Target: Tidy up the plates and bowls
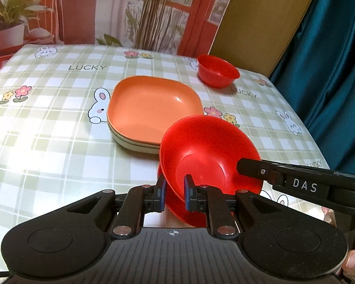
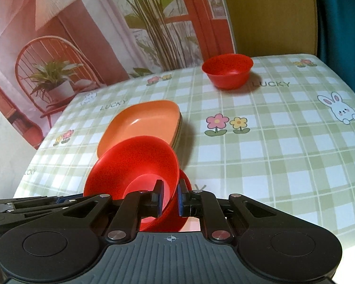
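Note:
My left gripper (image 1: 175, 189) is shut on the near rim of a red bowl (image 1: 208, 151), tilted above the table. My right gripper (image 2: 169, 197) is shut on the right rim of the same tilted red bowl (image 2: 135, 163); its finger shows in the left wrist view (image 1: 250, 166). A second red piece lies under the bowl (image 2: 185, 182); I cannot tell what it is. A stack of square plates, orange on top (image 1: 151, 108) (image 2: 144, 123), sits just beyond. Another red bowl (image 1: 217, 73) (image 2: 228, 73) stands upright at the far right.
The table wears a green checked cloth (image 1: 47, 142) (image 2: 272, 153) with rabbits and flowers. A printed backdrop (image 2: 94, 35) hangs behind the far edge. A teal curtain (image 1: 331, 71) hangs at the right, past the table's edge.

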Available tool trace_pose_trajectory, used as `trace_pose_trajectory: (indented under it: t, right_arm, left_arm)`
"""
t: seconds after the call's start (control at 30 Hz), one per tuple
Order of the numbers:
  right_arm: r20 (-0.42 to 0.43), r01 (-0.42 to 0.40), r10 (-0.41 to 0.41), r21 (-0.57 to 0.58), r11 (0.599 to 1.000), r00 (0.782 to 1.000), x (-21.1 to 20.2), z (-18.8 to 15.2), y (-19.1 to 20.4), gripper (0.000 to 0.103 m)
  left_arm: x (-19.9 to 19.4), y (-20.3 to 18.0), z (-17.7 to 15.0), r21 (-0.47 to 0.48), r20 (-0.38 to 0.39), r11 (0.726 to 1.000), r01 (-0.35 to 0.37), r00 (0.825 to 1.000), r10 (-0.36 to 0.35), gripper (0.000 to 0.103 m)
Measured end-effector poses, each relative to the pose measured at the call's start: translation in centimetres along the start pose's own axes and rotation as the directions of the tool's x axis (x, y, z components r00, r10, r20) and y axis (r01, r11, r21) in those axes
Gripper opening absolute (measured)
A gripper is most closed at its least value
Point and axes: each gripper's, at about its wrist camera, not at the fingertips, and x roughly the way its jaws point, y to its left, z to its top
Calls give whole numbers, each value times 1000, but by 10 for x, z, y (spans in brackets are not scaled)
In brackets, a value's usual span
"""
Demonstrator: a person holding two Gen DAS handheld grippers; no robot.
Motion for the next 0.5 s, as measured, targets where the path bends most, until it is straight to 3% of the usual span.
trace_pose_trajectory:
  t: [0.5]
  right_arm:
    - [-30,13,-13,12,1000,999,8,-3,-3,14]
  left_arm:
    - [6,3,-6,-1,-16,1000,0,1000,0,16]
